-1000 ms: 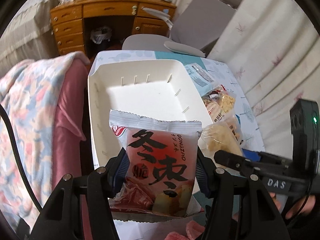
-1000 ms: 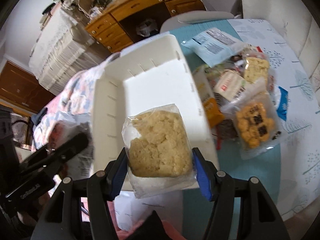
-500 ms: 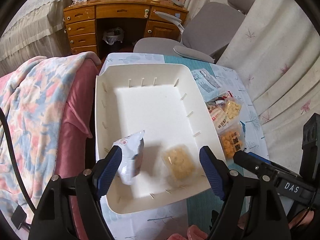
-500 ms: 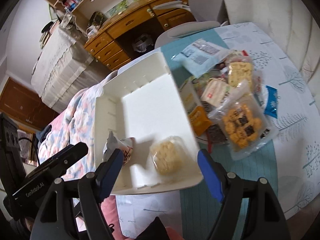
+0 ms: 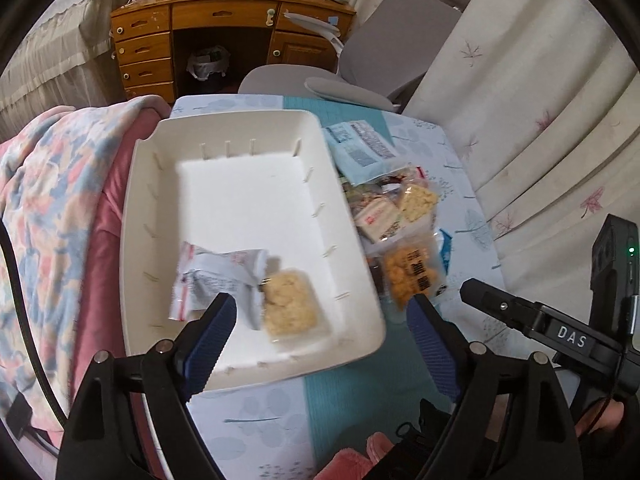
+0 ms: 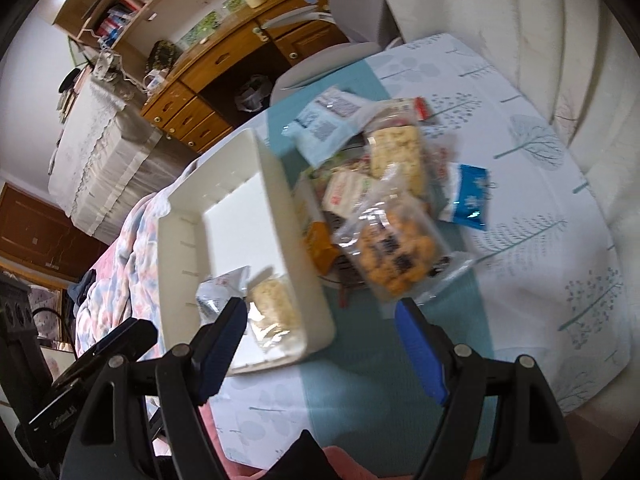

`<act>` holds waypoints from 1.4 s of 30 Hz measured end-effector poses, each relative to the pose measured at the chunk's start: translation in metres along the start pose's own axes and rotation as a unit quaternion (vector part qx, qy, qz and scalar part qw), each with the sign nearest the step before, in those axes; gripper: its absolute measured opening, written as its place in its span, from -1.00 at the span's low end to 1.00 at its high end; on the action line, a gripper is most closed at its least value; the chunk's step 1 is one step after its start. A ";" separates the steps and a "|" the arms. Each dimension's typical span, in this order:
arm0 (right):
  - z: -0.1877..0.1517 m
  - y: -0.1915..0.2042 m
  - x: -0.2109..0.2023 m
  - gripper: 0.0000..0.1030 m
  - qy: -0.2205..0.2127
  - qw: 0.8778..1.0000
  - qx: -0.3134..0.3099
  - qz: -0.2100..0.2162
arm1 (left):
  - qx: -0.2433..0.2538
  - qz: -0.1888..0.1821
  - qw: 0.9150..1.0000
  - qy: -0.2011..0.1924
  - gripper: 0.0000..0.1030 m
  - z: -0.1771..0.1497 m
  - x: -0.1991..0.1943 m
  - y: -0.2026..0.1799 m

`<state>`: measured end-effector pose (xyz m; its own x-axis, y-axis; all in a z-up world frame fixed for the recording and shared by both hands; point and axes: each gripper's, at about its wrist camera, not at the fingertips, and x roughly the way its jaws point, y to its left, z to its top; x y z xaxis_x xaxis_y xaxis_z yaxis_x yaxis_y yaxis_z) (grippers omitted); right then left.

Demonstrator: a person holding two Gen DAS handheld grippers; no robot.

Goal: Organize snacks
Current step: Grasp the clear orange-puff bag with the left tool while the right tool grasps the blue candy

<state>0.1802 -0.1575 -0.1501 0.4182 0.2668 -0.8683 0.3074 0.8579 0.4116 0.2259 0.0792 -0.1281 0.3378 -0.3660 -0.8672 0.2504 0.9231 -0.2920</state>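
A white bin [image 5: 152, 200] [image 6: 276, 184] stands on the table. In its near end lie a silvery red-edged packet [image 5: 212, 276] [image 6: 218, 292] and a clear bag of pale crumbly snack [image 5: 290, 308] [image 6: 272, 304]. A pile of snacks lies right of the bin: an orange puff bag [image 5: 412, 276] [image 6: 394, 256], a pale cracker bag [image 5: 418, 200] [image 6: 398, 152], a light-blue packet [image 5: 358, 150] [image 6: 326, 120]. My left gripper [image 5: 322, 344] is open and empty above the bin's near edge. My right gripper [image 6: 320, 354] is open and empty above the table, near the bin's near right corner.
A floral blanket [image 5: 44, 208] covers a pink seat left of the bin. A grey chair [image 5: 384, 60] and a wooden desk [image 5: 224, 28] stand beyond the table. A pale curtain [image 5: 540, 100] hangs on the right. A blue packet [image 6: 468, 196] lies on the tablecloth.
Both grippers opened and let go: the red-edged packet and the crumbly snack bag dropped into the bin's near end. Both grippers then pulled back, and the right swung right toward the pile.
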 end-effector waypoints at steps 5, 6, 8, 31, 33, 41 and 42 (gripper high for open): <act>0.014 -0.028 -0.007 0.50 0.010 1.000 0.009 -0.006 | -0.005 -0.009 1.000 -0.003 0.68 -0.001 0.010 -0.031; 0.017 -0.034 -0.008 0.50 0.012 1.000 0.011 -0.008 | -0.005 -0.011 1.000 -0.002 0.68 -0.002 0.013 -0.038; 0.024 -0.045 -0.009 0.50 0.017 1.000 0.014 -0.009 | -0.008 -0.013 1.000 0.000 0.68 -0.003 0.020 -0.051; 0.102 -0.161 0.051 0.50 0.134 0.983 0.124 0.000 | -0.083 0.047 0.991 0.089 0.75 -0.002 0.143 -0.144; 0.105 -0.164 0.061 0.50 0.144 0.981 0.129 -0.003 | -0.095 0.062 0.988 0.106 0.75 -0.002 0.157 -0.145; 0.118 -0.171 0.100 0.50 0.178 0.975 0.131 -0.015 | -0.149 0.111 0.973 0.137 0.75 0.004 0.195 -0.130; 0.120 -0.172 0.104 0.50 0.181 0.975 0.129 -0.016 | -0.158 0.114 0.970 0.142 0.75 0.004 0.200 -0.126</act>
<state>0.2736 -0.3294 -0.2782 0.0889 0.4190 -0.9036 0.5406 0.7417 0.3971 0.2658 -0.1109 -0.2628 0.0766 -0.1412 -0.9870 -0.1070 0.9830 -0.1489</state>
